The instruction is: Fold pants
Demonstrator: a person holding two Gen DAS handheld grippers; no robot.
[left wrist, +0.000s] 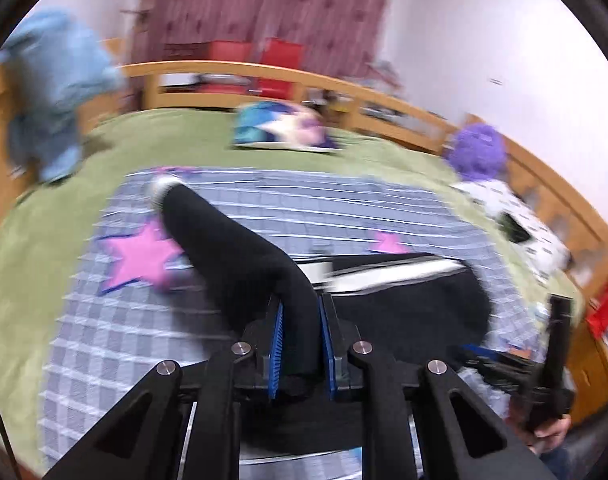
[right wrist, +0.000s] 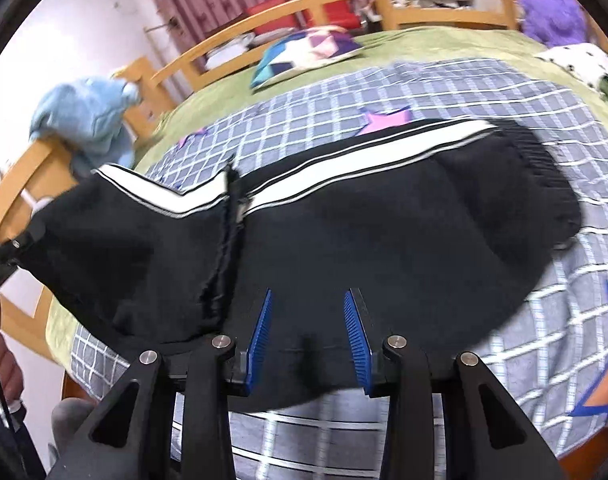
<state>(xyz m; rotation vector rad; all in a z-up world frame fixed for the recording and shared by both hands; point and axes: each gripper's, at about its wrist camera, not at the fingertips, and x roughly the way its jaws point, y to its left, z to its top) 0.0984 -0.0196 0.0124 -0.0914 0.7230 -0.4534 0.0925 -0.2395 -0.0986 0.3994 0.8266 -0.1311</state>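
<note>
While the left gripper (left wrist: 300,340) squeezes a bunch of the black pants (right wrist: 344,232) tight between its blue pads (left wrist: 276,340), the pant leg stretches away toward 11 o'clock in its view and ends in a white cuff (left wrist: 162,188). The pants lie across the checked blanket (right wrist: 524,320) on the bed, with the white side stripe (right wrist: 344,172) along the far edge and the waistband (right wrist: 544,160) out at 2 o'clock in the right view.

The right gripper (right wrist: 308,336) has cloth between its jaws, but they stand partly apart, and I cannot tell if they really pinch it. If they don't, that side could slip out and the fold would go crooked.

The left grip holds only a small bunch. A fast pull might yank it free or drag the whole pants along the blanket. The leg could also twist as it comes over.
</note>
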